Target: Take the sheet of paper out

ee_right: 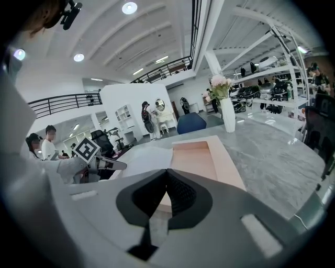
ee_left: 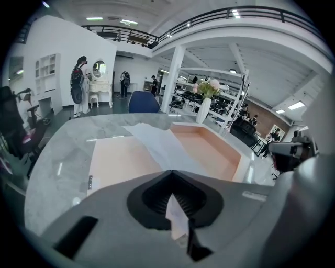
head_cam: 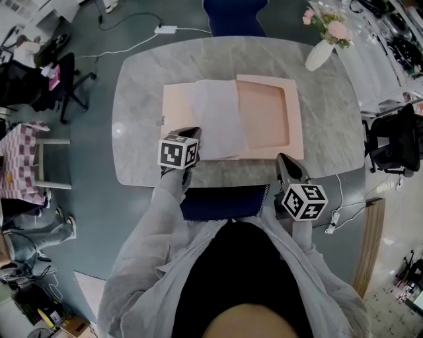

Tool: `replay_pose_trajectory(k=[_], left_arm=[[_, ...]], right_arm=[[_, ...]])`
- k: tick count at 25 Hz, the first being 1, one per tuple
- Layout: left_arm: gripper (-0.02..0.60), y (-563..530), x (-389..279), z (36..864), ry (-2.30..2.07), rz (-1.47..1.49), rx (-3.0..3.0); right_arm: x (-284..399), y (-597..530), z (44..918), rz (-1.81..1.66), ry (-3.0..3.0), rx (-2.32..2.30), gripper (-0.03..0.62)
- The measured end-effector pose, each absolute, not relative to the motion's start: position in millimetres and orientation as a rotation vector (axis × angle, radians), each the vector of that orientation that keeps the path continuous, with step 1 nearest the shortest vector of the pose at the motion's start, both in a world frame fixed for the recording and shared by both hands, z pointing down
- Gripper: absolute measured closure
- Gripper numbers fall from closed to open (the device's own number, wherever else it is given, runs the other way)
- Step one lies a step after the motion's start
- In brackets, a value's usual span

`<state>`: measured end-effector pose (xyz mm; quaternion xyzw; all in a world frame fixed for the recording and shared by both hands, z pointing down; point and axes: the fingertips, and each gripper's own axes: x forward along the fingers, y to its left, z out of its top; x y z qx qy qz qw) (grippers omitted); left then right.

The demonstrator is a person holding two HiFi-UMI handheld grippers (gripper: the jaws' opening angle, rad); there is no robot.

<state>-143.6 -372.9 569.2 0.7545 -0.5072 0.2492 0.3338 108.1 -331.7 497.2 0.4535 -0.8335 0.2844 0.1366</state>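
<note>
An open pink box [head_cam: 268, 119] lies on the marble table [head_cam: 139, 99], its flat lid [head_cam: 178, 109] spread out to the left. A white sheet of paper [head_cam: 218, 119] lies across the lid and the tray's left rim. My left gripper [head_cam: 193, 134] is shut on the sheet's near corner; in the left gripper view the paper [ee_left: 157, 141] runs from the closed jaws [ee_left: 171, 171] out toward the box. My right gripper [head_cam: 283, 158] hovers at the table's front edge, just right of the box's near corner. It is shut with nothing in it [ee_right: 167, 170].
A white vase of pink flowers [head_cam: 320, 53] stands at the table's far right. A blue chair [head_cam: 234, 13] sits beyond the far edge, and a blue seat [head_cam: 225, 201] is tucked under the near edge. Office chairs [head_cam: 59, 86] stand to the left.
</note>
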Motion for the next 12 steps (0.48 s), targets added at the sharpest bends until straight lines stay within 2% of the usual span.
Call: replay_pose_trajectory(k=[12], left_arm=[[0.581,-354.3,-146.1,520.4,-1.372,0.582,2.054]], right_arm=[[100.9,-316.8,482.0,0.788,-2.461,1.291,0.583]])
